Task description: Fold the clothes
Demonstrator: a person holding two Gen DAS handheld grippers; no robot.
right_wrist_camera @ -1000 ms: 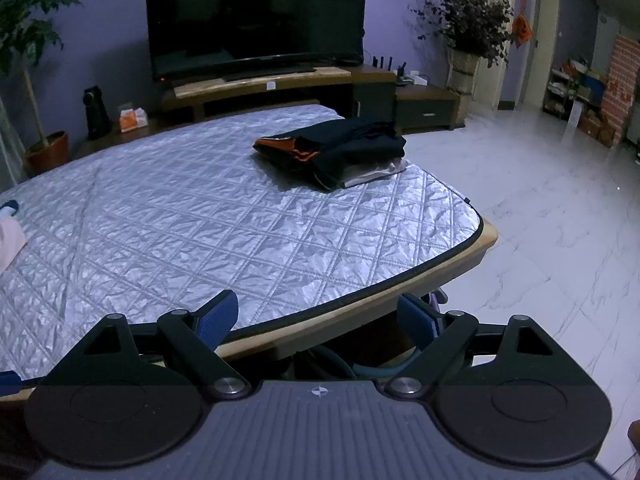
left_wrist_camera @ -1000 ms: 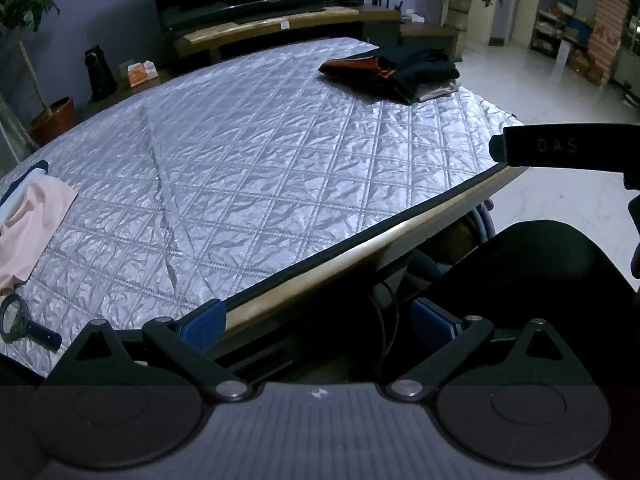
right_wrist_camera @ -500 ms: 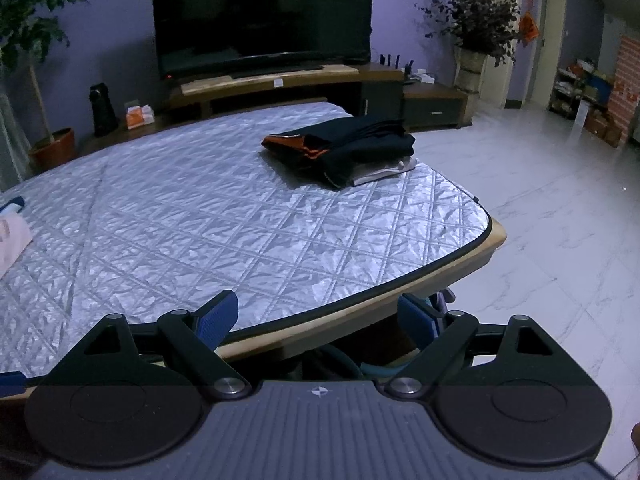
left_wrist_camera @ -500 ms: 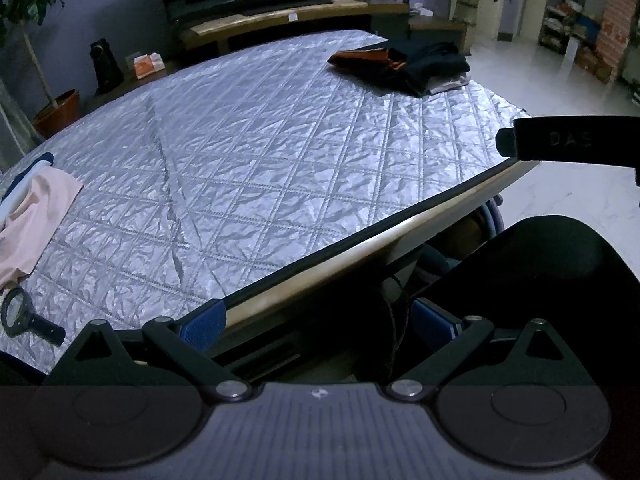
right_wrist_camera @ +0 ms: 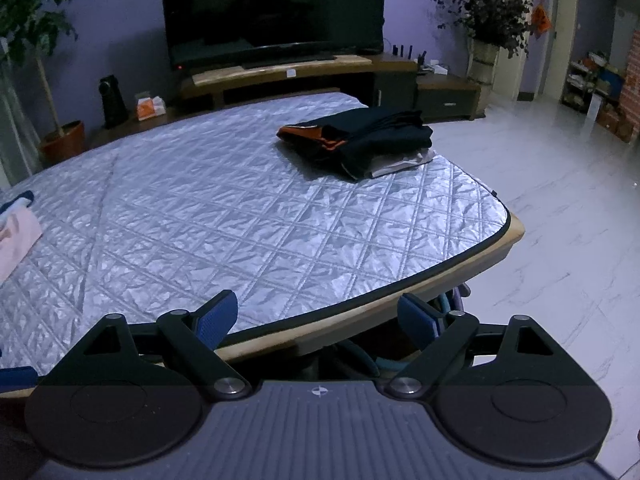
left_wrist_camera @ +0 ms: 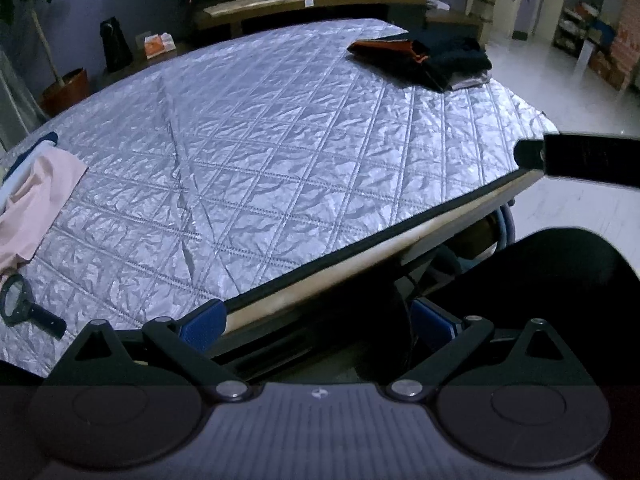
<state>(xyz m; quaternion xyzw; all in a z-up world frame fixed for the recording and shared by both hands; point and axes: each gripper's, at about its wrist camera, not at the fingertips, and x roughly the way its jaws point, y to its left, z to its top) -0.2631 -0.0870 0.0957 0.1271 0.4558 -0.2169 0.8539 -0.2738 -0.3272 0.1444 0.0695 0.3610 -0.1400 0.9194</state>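
Note:
A folded stack of dark clothes with orange trim (right_wrist_camera: pixel 360 140) lies at the far right of the silver quilted table (right_wrist_camera: pixel 240 216); it also shows in the left wrist view (left_wrist_camera: pixel 428 58). A pale pink garment (left_wrist_camera: pixel 32 204) lies unfolded at the table's left edge, and shows in the right wrist view (right_wrist_camera: pixel 14 240). My left gripper (left_wrist_camera: pixel 316 322) is open and empty, held at the table's near edge. My right gripper (right_wrist_camera: pixel 318 314) is open and empty, also at the near edge, further right.
A black magnifying glass (left_wrist_camera: pixel 24 308) lies near the pink garment. The quilted table (left_wrist_camera: pixel 300 160) has a wooden rim. A TV (right_wrist_camera: pixel 272 4) on a low stand, plants and tiled floor (right_wrist_camera: pixel 560 200) lie beyond. The other gripper's body (left_wrist_camera: pixel 580 156) shows at right.
Both grippers have edged forward and to the right along the table's near edge. Both stay open and empty. The clothes have not moved.

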